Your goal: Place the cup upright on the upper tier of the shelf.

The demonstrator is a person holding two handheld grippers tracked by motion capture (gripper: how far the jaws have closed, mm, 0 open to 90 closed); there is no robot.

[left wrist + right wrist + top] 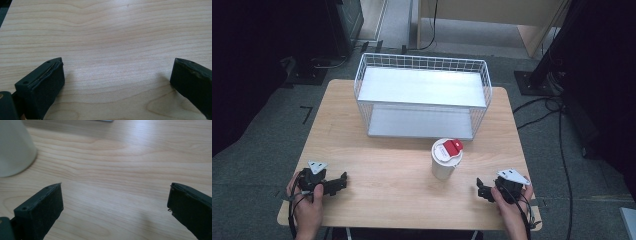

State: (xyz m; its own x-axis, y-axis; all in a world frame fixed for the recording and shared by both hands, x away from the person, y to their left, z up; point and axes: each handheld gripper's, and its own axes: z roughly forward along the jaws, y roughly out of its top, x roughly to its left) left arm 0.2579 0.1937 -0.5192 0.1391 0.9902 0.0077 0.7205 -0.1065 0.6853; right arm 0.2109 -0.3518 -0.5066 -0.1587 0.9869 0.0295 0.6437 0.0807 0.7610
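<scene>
High view: cup stood upright near wire basket on wooden table, grey floor and cables around; could be tipped if clipped | Left gripper view: left gripper spread, nothing held | Right gripper view: right gripper spread, cup just beyond its jaw.

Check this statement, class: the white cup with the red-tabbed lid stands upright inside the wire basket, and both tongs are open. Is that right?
Not quite. The high view shows the white cup standing upright on the wooden table, in front of the wire basket, not inside it. Both the left tongs and right tongs are open.
</scene>
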